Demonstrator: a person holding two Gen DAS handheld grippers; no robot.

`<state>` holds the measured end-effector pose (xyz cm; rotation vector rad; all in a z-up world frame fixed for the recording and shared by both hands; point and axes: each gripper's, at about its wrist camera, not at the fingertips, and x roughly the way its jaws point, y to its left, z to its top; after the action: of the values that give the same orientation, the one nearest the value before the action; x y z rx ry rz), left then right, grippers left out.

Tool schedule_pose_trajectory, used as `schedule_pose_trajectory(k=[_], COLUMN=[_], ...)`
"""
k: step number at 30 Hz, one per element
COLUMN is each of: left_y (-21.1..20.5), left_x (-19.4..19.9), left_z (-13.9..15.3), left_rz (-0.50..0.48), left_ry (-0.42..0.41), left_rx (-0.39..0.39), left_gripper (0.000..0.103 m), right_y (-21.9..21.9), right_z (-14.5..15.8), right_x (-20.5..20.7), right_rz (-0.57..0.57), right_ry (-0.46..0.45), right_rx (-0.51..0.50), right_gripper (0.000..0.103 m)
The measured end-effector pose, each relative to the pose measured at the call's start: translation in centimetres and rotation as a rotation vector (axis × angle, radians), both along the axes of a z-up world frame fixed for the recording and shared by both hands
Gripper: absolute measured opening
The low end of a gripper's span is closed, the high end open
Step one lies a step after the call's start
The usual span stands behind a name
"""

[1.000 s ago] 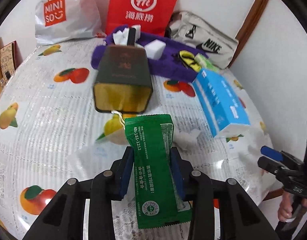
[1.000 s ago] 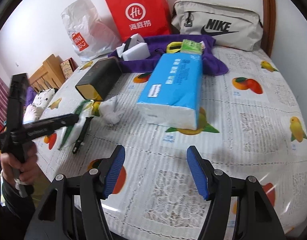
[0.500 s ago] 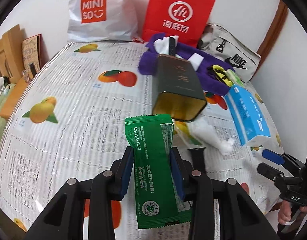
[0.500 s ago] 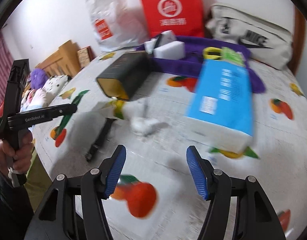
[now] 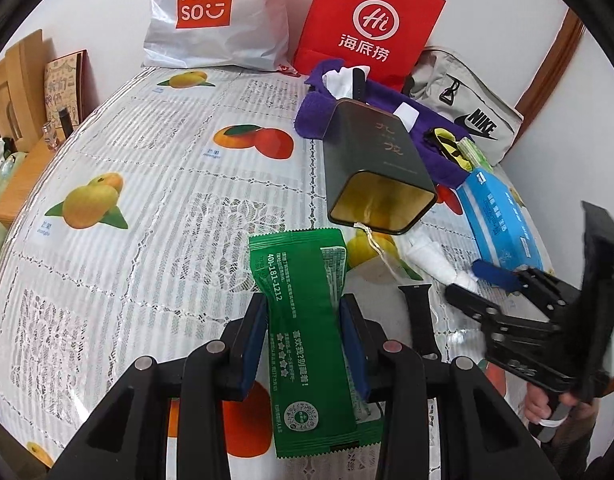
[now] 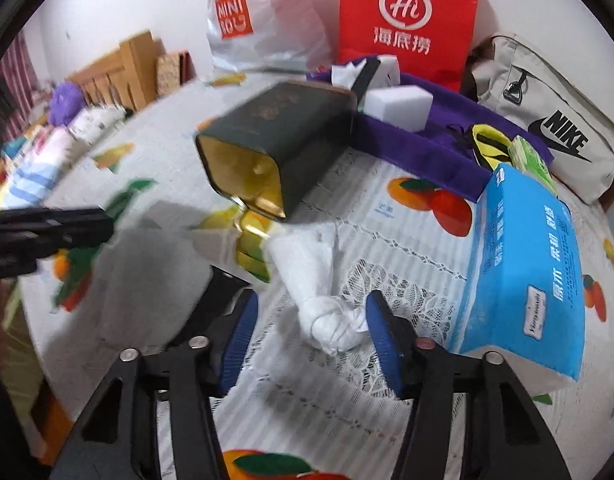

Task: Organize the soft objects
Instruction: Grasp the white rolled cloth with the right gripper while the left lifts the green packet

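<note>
Left tool [image 5: 303, 344] clamped on the green sachet [image 5: 307, 332] above the counter [image 5: 147, 208] — right tool [image 6: 311, 332], jaws just closing but not yet touching, straddles the knotted white tissue bundle [image 6: 327, 320]. Best squeeze below the knot, gently.

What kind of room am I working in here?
Most likely a home, not a lab: a table under a fruit-print plastic tablecloth, shopping bags, a Miniso bag and red Haidilao bag, against the wall, and wooden furniture behind.
</note>
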<state>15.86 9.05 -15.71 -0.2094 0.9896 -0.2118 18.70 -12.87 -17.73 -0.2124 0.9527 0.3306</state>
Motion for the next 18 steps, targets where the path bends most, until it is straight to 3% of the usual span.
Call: schedule_pose_trajectory(k=[4,6,18], left_y=[0.4,0.4,-1.9], left_x=[0.3,0.4,-0.2], left_z=[-0.1,-0.2,-0.6], left_rz=[0.012,0.011,-0.050], left_ry=[0.005,0.007,0.025], left_rx=[-0.020,-0.024,-0.012], left_gripper=[0.035,0.035,0.035], right_y=[0.2,-0.2,-5.6], right_z=[-1.0,-0.9,-0.7], right_x=[0.3,0.3,-5.7], right_rz=[0.009,0.010,-0.075], right_ry=[0.025,0.042,0.134], right_rx=[-0.008,0.012,0.068], right_gripper=[0.040,0.016,0.016])
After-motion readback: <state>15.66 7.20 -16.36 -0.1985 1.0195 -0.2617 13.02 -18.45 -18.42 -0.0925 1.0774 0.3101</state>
